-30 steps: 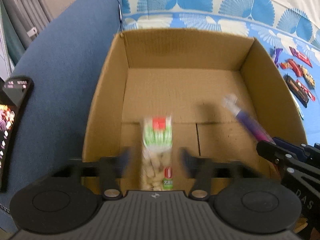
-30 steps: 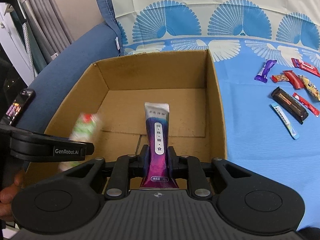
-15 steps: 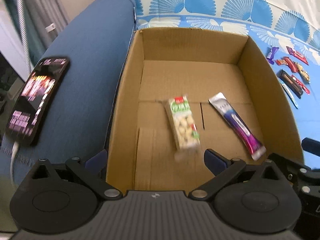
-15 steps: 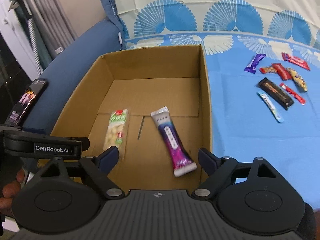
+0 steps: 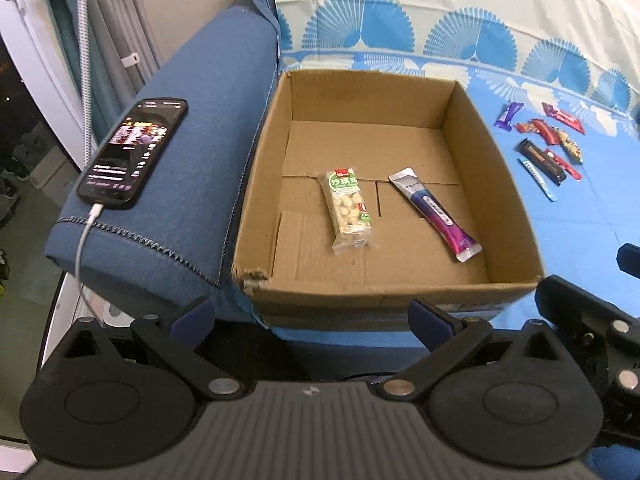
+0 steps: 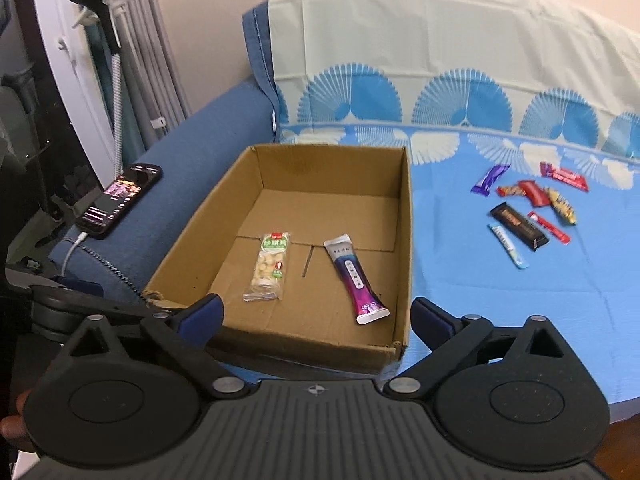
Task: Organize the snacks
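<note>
An open cardboard box (image 5: 472, 148) (image 6: 405, 216) stands on the blue sheet. On its floor lie a clear green-labelled nut pack (image 5: 349, 205) (image 6: 269, 266) and a purple-and-silver stick pack (image 5: 436, 213) (image 6: 355, 278), apart from each other. Several more wrapped snacks (image 5: 540, 148) (image 6: 528, 204) lie on the sheet right of the box. My left gripper (image 5: 312, 314) is open and empty, in front of the box's near wall. My right gripper (image 6: 316, 314) is open and empty, in front of the box's near right corner.
A lit phone (image 5: 134, 150) (image 6: 120, 200) on a white charging cable rests on the blue sofa arm (image 5: 192, 168) left of the box. A fan-patterned cover hangs over the sofa back (image 6: 440, 92). A white rack (image 6: 112, 40) stands far left.
Both grippers opened and let the nut pack and the purple stick pack drop into the box. Both then drew back and up, out of the box.
</note>
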### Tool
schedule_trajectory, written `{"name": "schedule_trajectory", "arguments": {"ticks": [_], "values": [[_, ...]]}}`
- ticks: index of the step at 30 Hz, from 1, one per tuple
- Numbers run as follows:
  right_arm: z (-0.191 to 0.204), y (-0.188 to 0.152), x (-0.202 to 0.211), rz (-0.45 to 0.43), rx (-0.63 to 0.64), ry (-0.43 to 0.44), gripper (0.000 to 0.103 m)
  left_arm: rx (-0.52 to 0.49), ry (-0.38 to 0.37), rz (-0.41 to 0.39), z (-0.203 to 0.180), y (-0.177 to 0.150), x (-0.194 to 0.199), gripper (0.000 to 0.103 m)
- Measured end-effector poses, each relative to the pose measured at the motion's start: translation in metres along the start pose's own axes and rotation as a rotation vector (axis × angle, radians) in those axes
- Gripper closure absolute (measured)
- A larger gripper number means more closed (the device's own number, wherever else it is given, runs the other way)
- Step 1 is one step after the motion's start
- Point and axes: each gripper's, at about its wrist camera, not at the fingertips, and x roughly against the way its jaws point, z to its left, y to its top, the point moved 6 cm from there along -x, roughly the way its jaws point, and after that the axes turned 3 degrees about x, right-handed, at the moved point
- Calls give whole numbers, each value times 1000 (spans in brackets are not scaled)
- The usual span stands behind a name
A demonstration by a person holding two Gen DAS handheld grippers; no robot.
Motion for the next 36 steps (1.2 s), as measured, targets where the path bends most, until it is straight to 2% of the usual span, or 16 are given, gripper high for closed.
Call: {"name": "schedule_trajectory", "arguments": {"ticks": [17,36], "values": [[-2,-14,59,-110,-17,-2,1,-16,7,-115,-10,-22,59,0],[-3,-19,72,-139,-28,2,1,-27,15,-145,-12,-28,74,0]]}}
